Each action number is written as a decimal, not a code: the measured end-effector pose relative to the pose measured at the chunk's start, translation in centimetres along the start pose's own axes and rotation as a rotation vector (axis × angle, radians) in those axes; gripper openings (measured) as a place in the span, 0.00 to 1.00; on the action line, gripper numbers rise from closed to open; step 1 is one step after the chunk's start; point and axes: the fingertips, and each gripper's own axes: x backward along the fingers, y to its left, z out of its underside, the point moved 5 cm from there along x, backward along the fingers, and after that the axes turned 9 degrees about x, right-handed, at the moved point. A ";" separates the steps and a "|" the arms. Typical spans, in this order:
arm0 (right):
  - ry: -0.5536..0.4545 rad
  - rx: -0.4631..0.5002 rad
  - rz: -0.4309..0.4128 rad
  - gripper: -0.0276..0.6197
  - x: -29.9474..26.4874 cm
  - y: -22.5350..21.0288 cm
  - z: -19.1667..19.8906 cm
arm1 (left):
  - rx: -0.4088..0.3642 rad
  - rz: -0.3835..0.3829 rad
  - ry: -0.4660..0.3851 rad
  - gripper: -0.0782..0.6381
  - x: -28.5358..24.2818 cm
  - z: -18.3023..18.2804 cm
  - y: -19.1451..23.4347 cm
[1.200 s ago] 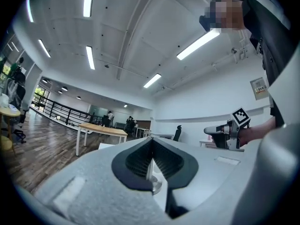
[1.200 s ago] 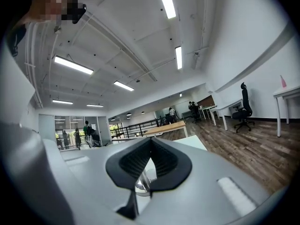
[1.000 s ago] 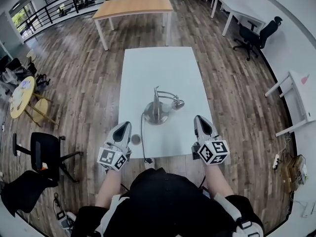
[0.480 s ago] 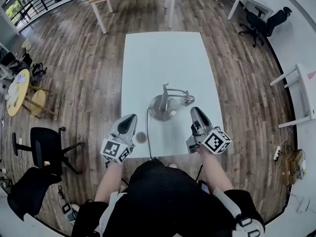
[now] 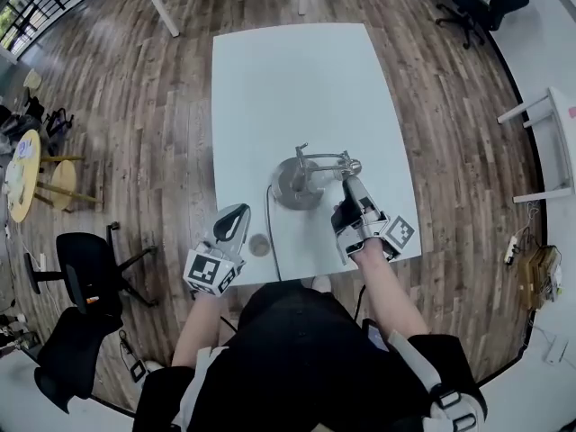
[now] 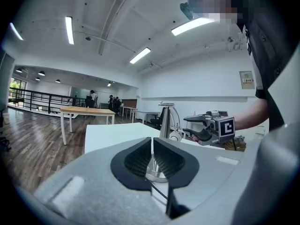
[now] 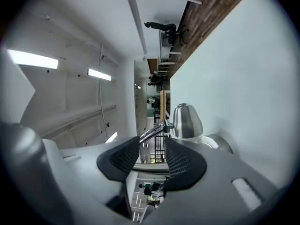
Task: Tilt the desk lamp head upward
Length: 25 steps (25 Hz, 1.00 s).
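The fingers [image 7: 126, 159] of the right gripper [image 5: 349, 187] stand wide and have just been opening. Nothing lies between them: through the gap the lamp's thin arm [image 7: 151, 134] shows, and close beyond it the lamp head [image 7: 187, 121], near but untouched. Over the last second this gripper has rolled onto its side, so its marker cube [image 5: 400, 232] now faces sideways. It has also moved in from the near edge of the tabletop [image 5: 288, 79] to just short of the head. That reads as the reach before a grasp, with the tilt itself not yet begun. The desk lamp [image 5: 294, 183] stands on the near half of the tabletop, its head out at the right end of the arm. The left gripper [image 5: 234, 221] hangs at the near left edge, well apart from the lamp. Its fingers are nearly together after easing a sliver apart, and they hold nothing. It has sunk a little but takes no part yet.
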 end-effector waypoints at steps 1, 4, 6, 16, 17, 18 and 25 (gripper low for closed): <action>-0.009 -0.025 -0.001 0.29 -0.3 -0.2 0.0 | 0.002 0.005 0.013 0.13 -0.1 0.2 0.1; -0.031 -0.094 -0.003 0.30 -1.3 -0.8 -0.1 | 0.008 0.018 0.037 0.13 -0.8 0.8 0.4; -0.045 -0.117 -0.008 0.31 -1.7 -0.8 -0.2 | 0.005 0.028 0.051 0.13 -1.3 1.2 0.3; -0.090 -0.167 0.016 0.32 -1.7 -1.0 -0.4 | -0.015 0.129 0.267 0.25 -6.7 6.8 0.3; -0.089 -0.168 0.019 0.32 -1.7 -1.1 -0.4 | -0.020 0.142 0.301 0.29 -7.4 7.5 0.2; -0.088 -0.166 0.018 0.32 -1.8 -1.1 -0.3 | -0.025 0.154 0.334 0.33 -8.0 8.2 0.1; -0.105 -0.156 0.020 0.32 -2.8 -0.5 -0.5 | -0.139 0.227 0.477 0.37 -10.8 11.0 -0.4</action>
